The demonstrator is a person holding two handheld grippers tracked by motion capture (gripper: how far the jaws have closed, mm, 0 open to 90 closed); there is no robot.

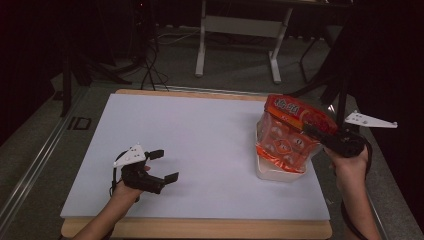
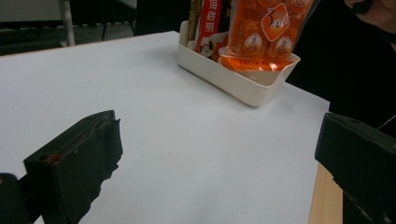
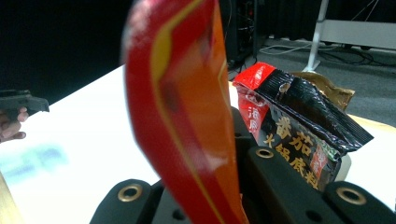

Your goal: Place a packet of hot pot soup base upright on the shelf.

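High view: we see right gripper [image 1: 320,134] clamped on orange bag [image 1: 290,135], long axis upright over white bin [image 1: 280,172]; left gripper [image 1: 162,165] jaws apart, far left.

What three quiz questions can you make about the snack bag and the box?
1. True or false: the right gripper is shut on the orange bag.
2. Where does the bag's lower end sit? A) in the cream box B) flat on the white table sheet
3. How do the left gripper's jaws stand?

Key: 1 true; 2 A; 3 open, nothing between them.
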